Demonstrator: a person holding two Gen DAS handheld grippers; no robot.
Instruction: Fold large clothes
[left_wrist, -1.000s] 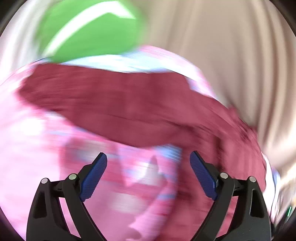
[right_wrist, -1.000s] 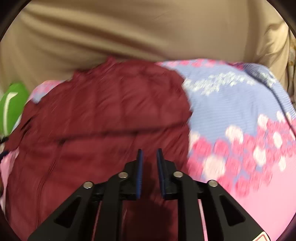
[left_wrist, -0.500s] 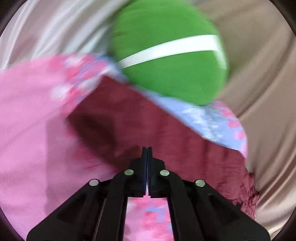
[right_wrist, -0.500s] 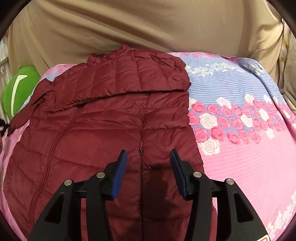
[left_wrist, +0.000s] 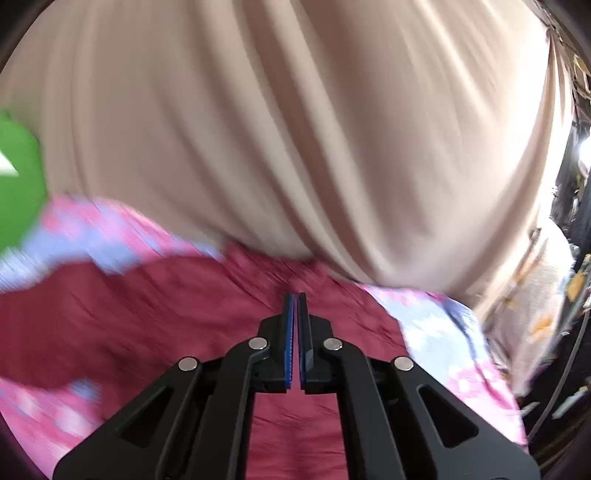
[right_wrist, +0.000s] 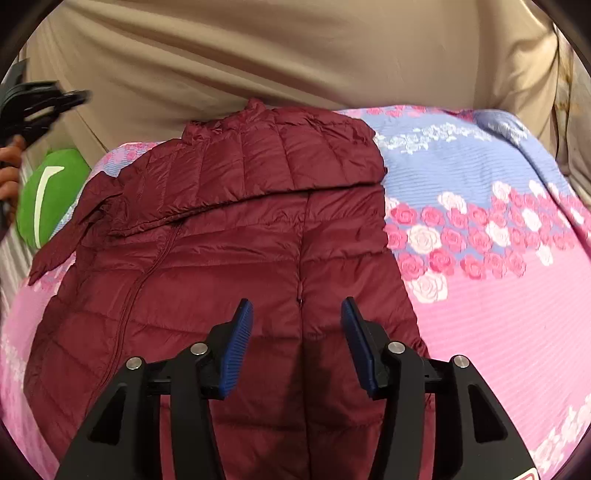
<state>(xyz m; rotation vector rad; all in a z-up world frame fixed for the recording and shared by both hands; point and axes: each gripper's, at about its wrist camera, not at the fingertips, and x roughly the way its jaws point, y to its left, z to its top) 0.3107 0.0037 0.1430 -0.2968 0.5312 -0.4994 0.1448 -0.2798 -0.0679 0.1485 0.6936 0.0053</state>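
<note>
The jacket (right_wrist: 229, 266), a dark red quilted one, lies spread on the bed (right_wrist: 498, 295) with its flowered pink and blue cover. Its collar end is toward the beige curtain (right_wrist: 295, 55) at the far side. The sleeve on the right has been folded across the chest; the sleeve on the left (right_wrist: 70, 236) trails out toward a green cushion (right_wrist: 48, 192).

The right gripper (right_wrist: 297, 343) hangs over the lower half of the jacket, close to a vertical seam. Its jaws stand open with nothing between them. The left gripper (left_wrist: 295, 332) has its jaws closed together, and no cloth shows between the pads, so it looks empty. Its view is blurred, but it seems to sit above the jacket's upper part. In the right wrist view it appears at the far left edge, raised in the person's hand (right_wrist: 9, 170).

The likely step in hand is bringing in that loose left sleeve, and then folding the body.

- Open the left jaws before reaching, and take the sleeve near its cuff, pinching one layer of sleeve only.
- Lift it just enough to clear the padding, and lay it flat across the chest so it mirrors the other sleeve.
- Padded fabric is slippery and springy, so the right gripper could press the body down while the sleeve travels.
- Smooth out trapped air before the next fold, or it may spring open.
</note>
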